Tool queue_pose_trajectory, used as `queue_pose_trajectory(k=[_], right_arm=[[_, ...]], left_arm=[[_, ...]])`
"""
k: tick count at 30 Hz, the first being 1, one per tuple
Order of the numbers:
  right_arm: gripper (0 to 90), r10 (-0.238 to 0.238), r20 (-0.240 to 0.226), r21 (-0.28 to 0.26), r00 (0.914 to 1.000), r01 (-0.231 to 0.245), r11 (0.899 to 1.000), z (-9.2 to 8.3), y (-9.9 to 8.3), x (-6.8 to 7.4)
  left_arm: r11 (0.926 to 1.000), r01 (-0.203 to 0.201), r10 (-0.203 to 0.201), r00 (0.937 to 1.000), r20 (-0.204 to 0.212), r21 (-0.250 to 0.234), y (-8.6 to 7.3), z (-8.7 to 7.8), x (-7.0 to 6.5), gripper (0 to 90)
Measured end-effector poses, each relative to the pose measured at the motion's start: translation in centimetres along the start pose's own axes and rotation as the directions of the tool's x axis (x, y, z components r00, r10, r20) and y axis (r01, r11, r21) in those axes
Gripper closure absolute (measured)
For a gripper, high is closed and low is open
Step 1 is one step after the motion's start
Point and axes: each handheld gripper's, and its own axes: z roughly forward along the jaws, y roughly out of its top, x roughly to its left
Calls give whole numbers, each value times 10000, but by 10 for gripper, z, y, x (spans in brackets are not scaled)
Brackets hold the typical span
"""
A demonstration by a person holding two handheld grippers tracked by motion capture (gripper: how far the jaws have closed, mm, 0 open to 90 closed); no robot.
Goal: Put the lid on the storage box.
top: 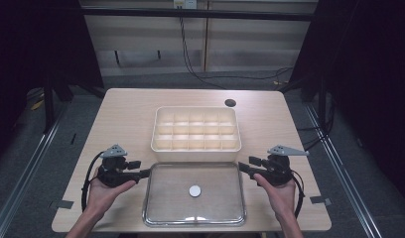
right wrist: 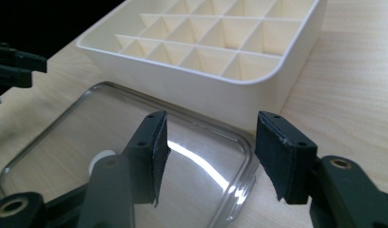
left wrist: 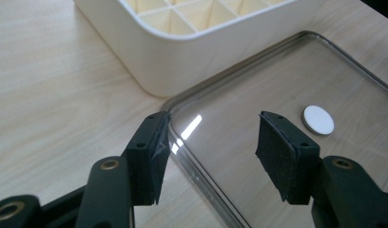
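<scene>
High view: left gripper (top: 145, 173) and right gripper (top: 243, 168), jaws parted, holding nothing, flank a clear lid (top: 163, 208) beside a compartment box (top: 195, 154).

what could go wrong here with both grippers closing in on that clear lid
1. The clear lid lies flat on the table, so either hand-held gripper, left or right, may slip off its thin rim.
2. The lid lies right beside the white divided box; lifting it could nudge the box.
3. Uneven grips at the two ends could tilt the lid.
</scene>
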Motion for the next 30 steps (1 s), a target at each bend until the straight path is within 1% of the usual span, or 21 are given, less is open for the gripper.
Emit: queue_pose_trajectory(k=[1, 2, 3, 6, 8, 9, 11, 12, 13, 14, 15, 16, 18, 20, 22, 23, 24, 26, 27, 29, 30], right_arm=[[464, 7, 46, 68, 10000, -7, 10000, 3, -3, -2], [464, 7, 46, 68, 10000, -7, 10000, 3, -3, -2], [484, 25, 28, 347, 10000, -26, 9994, 8, -7, -6], [529, 96, 62, 729, 9999, -100, 9973, 13, -11, -11], [530, 128, 52, 783, 9999, -132, 9968, 14, -13, -13], [555, 179, 81, 1033, 9998, -186, 9945, 18, -16, -15], [581, 189, 112, 1206, 9998, -201, 9925, 21, -20, -17], [591, 251, 151, 1332, 9996, -269, 9907, 23, -22, -17], [597, 221, 154, 1400, 9996, -241, 9899, 25, -23, -18], [597, 221, 154, 1400, 9996, -241, 9899, 25, -23, -18], [598, 369, 119, 1459, 9992, -383, 9886, 27, -27, -20], [598, 369, 119, 1459, 9992, -383, 9886, 27, -27, -20], [596, 469, 198, 1642, 9987, -495, 9852, 29, -31, -22], [585, 400, 340, 1775, 9986, -454, 9831, 31, -33, -22], [574, 375, 399, 1871, 9985, -443, 9813, 33, -35, -21], [560, 381, 407, 1908, 9984, -452, 9806, 34, -35, -21], [558, 367, 463, 1979, 9983, -451, 9792, 35, -36, -21], [558, 350, 449, 2055, 9984, -436, 9777, 36, -37, -21], [550, 273, 545, 2196, 9981, -386, 9748, 39, -39, -21], [550, 342, 553, 2212, 9979, -457, 9742, 40, -40, -21], [550, 337, 588, 2232, 9977, -460, 9737, 40, -41, -21]], left_arm=[[9999, 111, -112, 9999, 67, 64, -4, 2, 2, 453], [9999, 111, -112, 9999, 67, 64, -4, 2, 2, 464], [9995, 89, -90, 10000, 22, 312, -9, 6, 4, 463], [9988, 197, -199, 9998, 40, 450, -13, 8, 8, 472], [9984, 231, -235, 9997, 67, 507, -14, 9, 9, 481], [9982, 214, -214, 9998, 5, 556, -17, 10, 10, 492], [9972, 431, -442, 9989, 174, 604, -20, 12, 12, 506], [9968, 454, -463, 9989, 116, 651, -22, 13, 13, 516], [9965, 392, -389, 9992, -53, 738, -24, 14, 11, 522], [9965, 392, -389, 9992, -53, 738, -24, 14, 11, 523], [9960, 333, -341, 9994, 79, 827, -25, 17, 10, 523], [9960, 333, -341, 9994, 79, 827, -25, 17, 10, 519], [9950, 225, -237, 9997, 112, 975, -27, 19, 8, 515], [9932, 234, -246, 9997, 91, 1144, -28, 21, 9, 499], [9921, 251, -248, 9997, -39, 1228, -30, 23, 9, 486], [9909, 271, -268, 9996, -45, 1316, -30, 25, 9, 475], [9894, 346, -358, 9993, 61, 1408, -30, 25, 10, 467], [9903, 339, -358, 9993, 120, 1351, -31, 26, 10, 477], [9905, 371, -391, 9992, 119, 1325, -30, 26, 10, 477], [9909, 277, -289, 9996, 71, 1321, -31, 27, 9, 485], [9901, 198, -221, 9996, 149, 1390, -31, 27, 9, 494]])
